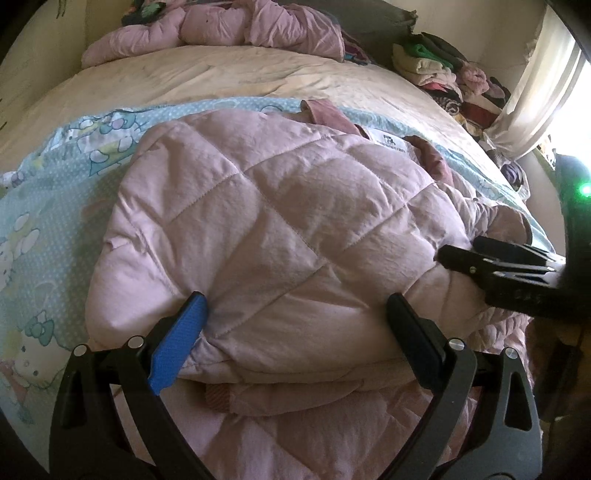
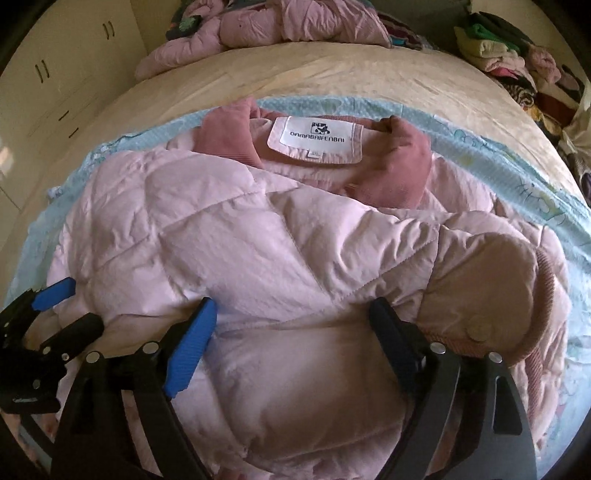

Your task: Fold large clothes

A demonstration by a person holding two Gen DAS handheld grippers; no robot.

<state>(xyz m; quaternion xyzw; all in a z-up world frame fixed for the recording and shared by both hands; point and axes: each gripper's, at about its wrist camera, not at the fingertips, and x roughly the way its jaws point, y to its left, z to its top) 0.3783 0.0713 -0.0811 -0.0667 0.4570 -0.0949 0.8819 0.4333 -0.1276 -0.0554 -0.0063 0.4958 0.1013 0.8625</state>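
A pale pink quilted jacket [image 1: 280, 221] lies partly folded on a light blue cartoon blanket [image 1: 44, 206] on the bed. Its darker pink collar and white label [image 2: 317, 138] face up at the far side. My left gripper [image 1: 295, 306] is open, its jaws straddling the jacket's near folded edge. My right gripper [image 2: 291, 314] is open too, its jaws set wide around the folded jacket [image 2: 295, 251] beside a sleeve cuff [image 2: 491, 295]. The right gripper also shows in the left wrist view [image 1: 480, 262], and the left gripper in the right wrist view [image 2: 48, 306].
A cream bedsheet [image 1: 229, 74] covers the far half of the bed. Another pink jacket [image 1: 236, 29] lies bunched at the head. A pile of mixed clothes [image 1: 454, 81] sits at the far right by a bright window. Cupboard doors [image 2: 59, 74] stand at the left.
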